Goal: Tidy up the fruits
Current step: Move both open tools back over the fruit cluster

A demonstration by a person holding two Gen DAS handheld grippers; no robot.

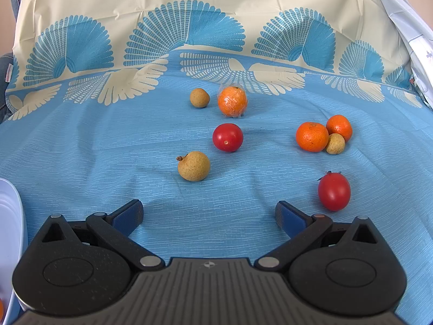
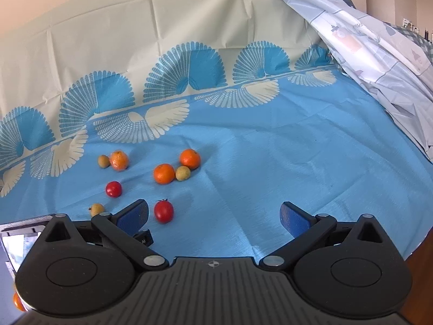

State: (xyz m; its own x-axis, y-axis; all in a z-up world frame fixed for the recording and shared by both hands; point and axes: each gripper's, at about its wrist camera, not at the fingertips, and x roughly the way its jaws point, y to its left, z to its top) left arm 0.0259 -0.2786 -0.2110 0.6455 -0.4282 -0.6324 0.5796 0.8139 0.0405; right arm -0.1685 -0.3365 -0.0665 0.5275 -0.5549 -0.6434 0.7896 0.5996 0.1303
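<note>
Fruits lie scattered on a blue cloth (image 1: 108, 140). In the left wrist view: a near tan longan (image 1: 193, 166), a round red tomato (image 1: 227, 137), a plastic-wrapped orange (image 1: 232, 101), a far longan (image 1: 199, 97), two oranges (image 1: 311, 136) (image 1: 339, 128) touching a third longan (image 1: 335, 143), and an oval tomato (image 1: 334, 191). My left gripper (image 1: 209, 215) is open and empty, just short of the near longan. My right gripper (image 2: 213, 216) is open and empty, with the oval tomato (image 2: 163, 210) by its left finger and the other fruits (image 2: 164, 173) further left.
A white container edge (image 1: 10, 216) sits at the far left, with a bit of orange (image 1: 1, 307) low beside it. Cream patterned cloth rises behind (image 1: 189, 0). A pale bedsheet (image 2: 379, 62) drapes at the right. The left gripper's body (image 2: 24, 233) shows at the right view's left edge.
</note>
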